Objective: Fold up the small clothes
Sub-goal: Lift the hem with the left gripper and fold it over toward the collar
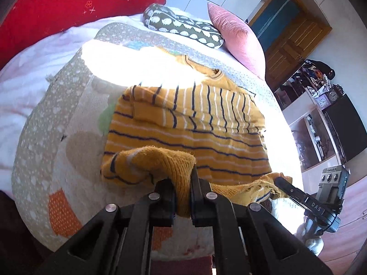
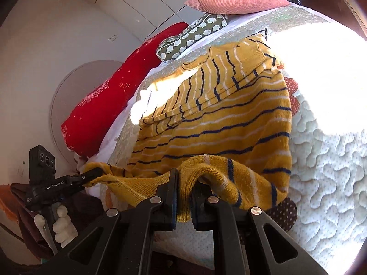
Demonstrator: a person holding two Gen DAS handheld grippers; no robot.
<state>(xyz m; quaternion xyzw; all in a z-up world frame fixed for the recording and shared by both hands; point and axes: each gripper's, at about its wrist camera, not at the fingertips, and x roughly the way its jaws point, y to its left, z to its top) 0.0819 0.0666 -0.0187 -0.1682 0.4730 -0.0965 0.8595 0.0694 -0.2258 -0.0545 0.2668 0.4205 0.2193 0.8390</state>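
A small mustard-yellow sweater (image 1: 195, 123) with navy and white stripes lies on a quilted bed cover, sleeves folded across its chest; it also shows in the right wrist view (image 2: 218, 119). My left gripper (image 1: 183, 197) is shut on the sweater's bottom hem at its left corner. My right gripper (image 2: 184, 201) is shut on the hem at the other corner, and appears in the left wrist view (image 1: 278, 186) at the lower right. The left gripper appears in the right wrist view (image 2: 91, 175) at the lower left. Both lift the hem slightly off the cover.
The patterned quilt (image 1: 45, 123) covers the bed. A red pillow (image 1: 68, 6), a green spotted cushion (image 1: 183, 25) and a pink cushion (image 1: 238, 39) lie at the head. Shelves (image 1: 321, 119) and a wooden door (image 1: 291, 34) stand to the right. Bright sunlight washes out part of the quilt.
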